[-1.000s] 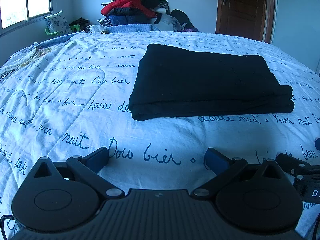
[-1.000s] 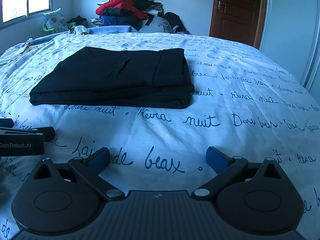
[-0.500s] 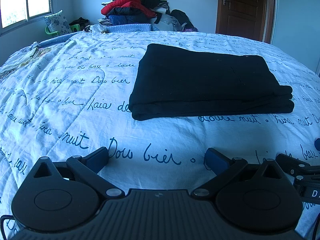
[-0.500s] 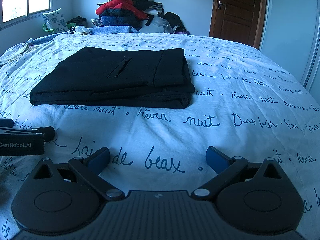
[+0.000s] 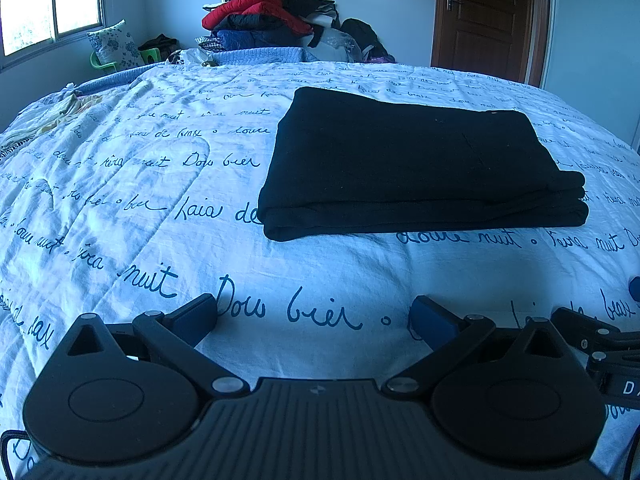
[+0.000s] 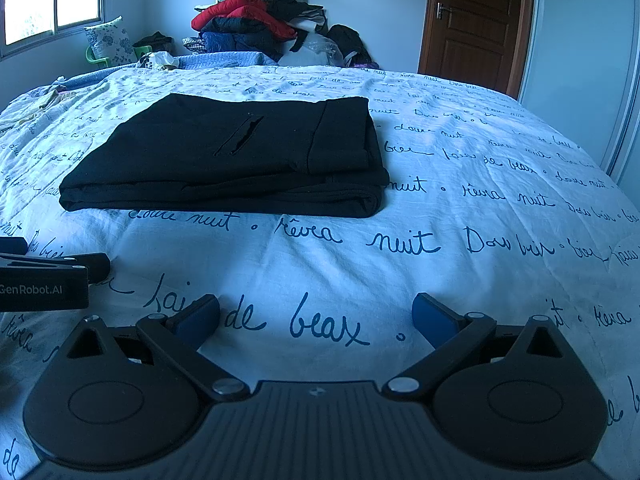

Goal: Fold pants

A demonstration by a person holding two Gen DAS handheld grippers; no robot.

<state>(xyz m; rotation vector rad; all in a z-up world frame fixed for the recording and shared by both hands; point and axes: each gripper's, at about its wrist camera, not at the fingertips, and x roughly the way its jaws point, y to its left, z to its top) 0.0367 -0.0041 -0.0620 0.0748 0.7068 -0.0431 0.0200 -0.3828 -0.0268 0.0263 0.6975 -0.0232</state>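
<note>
The black pants (image 5: 416, 164) lie folded in a flat rectangular stack on the bed; they also show in the right wrist view (image 6: 232, 156), pocket slit up. My left gripper (image 5: 314, 316) is open and empty, low over the bedspread, short of the stack's near edge. My right gripper (image 6: 316, 318) is open and empty, also short of the stack and to its right. Each gripper shows at the edge of the other's view: the right one (image 5: 600, 340), the left one (image 6: 44, 276).
The bed is covered by a white bedspread (image 5: 120, 208) with blue handwriting. A pile of clothes (image 5: 272, 20) sits beyond the far edge. A brown door (image 6: 476, 20) stands at the back right, a window (image 5: 52, 0) at the back left.
</note>
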